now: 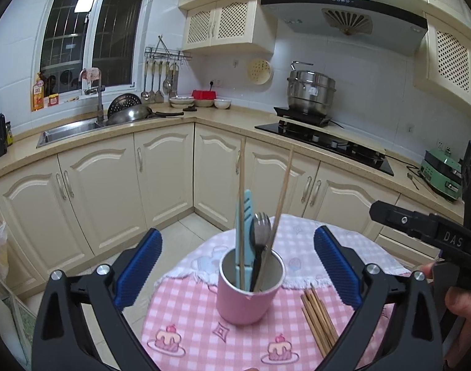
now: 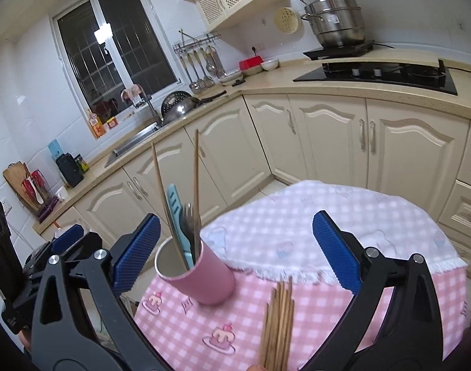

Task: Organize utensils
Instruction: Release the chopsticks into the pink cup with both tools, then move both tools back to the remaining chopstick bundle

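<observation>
The round table (image 1: 180, 324) in its pink checked cloth is filling the space beneath both pairs of fingers, a white fringed cloth (image 2: 297, 216) lying soft across its far half. The pink cup (image 1: 246, 293) is standing upright between the left gripper (image 1: 238, 267) fingers, smooth and round, holding two long chopsticks (image 1: 283, 182), a blue plastic handle (image 1: 247, 216) and a steel fork (image 1: 261, 225). Both grippers are hanging wide apart, gripping nothing. Now the key bit: the loose wooden chopsticks (image 2: 278, 318) are lying flat between the right gripper (image 2: 237, 253) fingers and nearer than their tips, long axis running roughly along the fingers, just beside the cup. The right hand looks better placed to collect them; those thin, slick sticks will probably be fiddly to pinch.
</observation>
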Demonstrator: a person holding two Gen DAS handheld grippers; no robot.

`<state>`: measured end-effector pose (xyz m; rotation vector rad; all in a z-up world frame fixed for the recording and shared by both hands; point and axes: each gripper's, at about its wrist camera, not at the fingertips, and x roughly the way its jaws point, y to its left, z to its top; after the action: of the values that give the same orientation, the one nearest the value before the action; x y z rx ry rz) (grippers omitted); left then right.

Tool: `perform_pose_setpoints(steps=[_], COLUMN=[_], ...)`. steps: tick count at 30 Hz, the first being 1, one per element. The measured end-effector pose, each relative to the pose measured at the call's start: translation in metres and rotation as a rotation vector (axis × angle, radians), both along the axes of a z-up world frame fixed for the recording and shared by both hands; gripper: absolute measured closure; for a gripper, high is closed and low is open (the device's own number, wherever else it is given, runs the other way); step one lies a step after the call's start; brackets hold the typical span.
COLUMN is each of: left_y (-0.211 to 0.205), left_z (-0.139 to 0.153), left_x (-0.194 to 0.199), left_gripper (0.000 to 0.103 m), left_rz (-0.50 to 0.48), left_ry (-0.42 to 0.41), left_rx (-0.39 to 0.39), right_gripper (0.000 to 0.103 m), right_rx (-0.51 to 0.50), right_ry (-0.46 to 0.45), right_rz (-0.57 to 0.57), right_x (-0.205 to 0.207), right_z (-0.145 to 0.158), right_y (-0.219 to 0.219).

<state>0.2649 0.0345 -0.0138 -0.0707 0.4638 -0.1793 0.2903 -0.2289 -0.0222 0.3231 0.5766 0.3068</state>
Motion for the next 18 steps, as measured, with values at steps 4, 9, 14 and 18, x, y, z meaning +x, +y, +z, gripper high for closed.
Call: perform_pose_setpoints(steps=[4,9,14,18], left_y=[-0.002,-0.005,-0.014,-0.023], left_z=[-0.001,-0.008,-0.021,-0.033], left_x=[-0.014,-0.028,-0.037,-0.04], left_gripper=[0.006,0.006,0.006,0.006], left_rz=[-0.004,-0.019,-0.027,-0.037], left_ry=[0.009,0.034,0.076,0.119], left_rx=[0.002,-0.013,-0.014,-0.013], right_gripper=[0.006,0.006,0.006,0.006], right_rx=[-0.012,-0.057,-0.096,-0.111], right_ry=[0.039,0.102,0.177,0.253], right_rz=[0.013,0.022,0.035,0.042], right_x=[-0.012,-0.019,-0.025,-0.029], right_z=[-0.001,-0.009,-0.025,-0.04], right_y=[-0.007,-0.015,-0.021,-0.029])
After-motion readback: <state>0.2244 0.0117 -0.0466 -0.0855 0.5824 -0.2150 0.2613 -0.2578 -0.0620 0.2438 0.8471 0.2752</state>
